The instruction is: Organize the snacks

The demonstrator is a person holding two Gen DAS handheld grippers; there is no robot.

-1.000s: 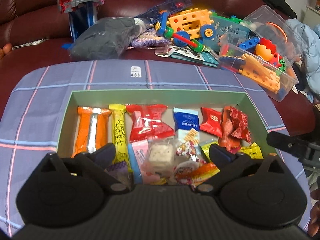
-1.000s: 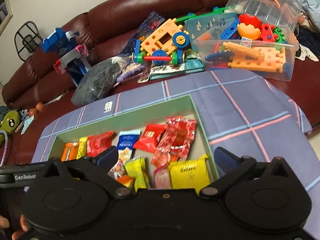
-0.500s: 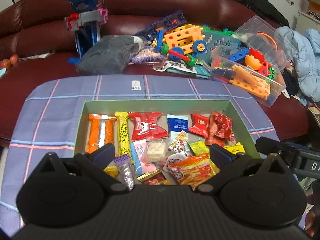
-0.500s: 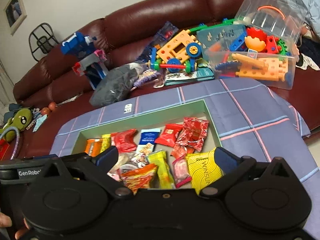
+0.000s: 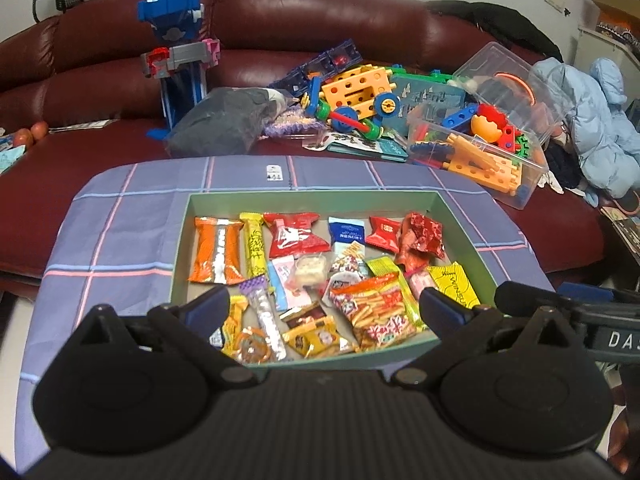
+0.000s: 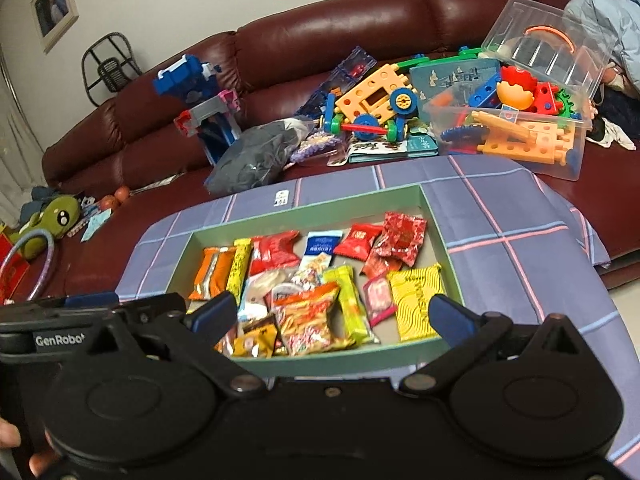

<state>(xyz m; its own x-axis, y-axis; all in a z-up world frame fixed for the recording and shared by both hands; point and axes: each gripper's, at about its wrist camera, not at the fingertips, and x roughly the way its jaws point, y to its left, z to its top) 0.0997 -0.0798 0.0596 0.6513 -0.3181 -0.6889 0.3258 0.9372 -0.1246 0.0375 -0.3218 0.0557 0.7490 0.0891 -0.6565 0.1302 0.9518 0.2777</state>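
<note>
A shallow green box on a blue checked cloth holds several snack packets. An orange packet lies at its left end, a red one beside it, and a yellow packet at the right. A large packet printed with fries lies near the front wall. My left gripper hangs open above the front edge of the box, holding nothing. My right gripper is open too, empty, above the same edge from the right side.
The cloth covers a small table in front of a dark red sofa. On the sofa lie a clear tub of building toys, a blue toy tower and a dark bag. A pale blue jacket lies at the right.
Both grippers have drawn back and up from the box, so more of the near snacks and the front wall show. Both stay open and empty.
</note>
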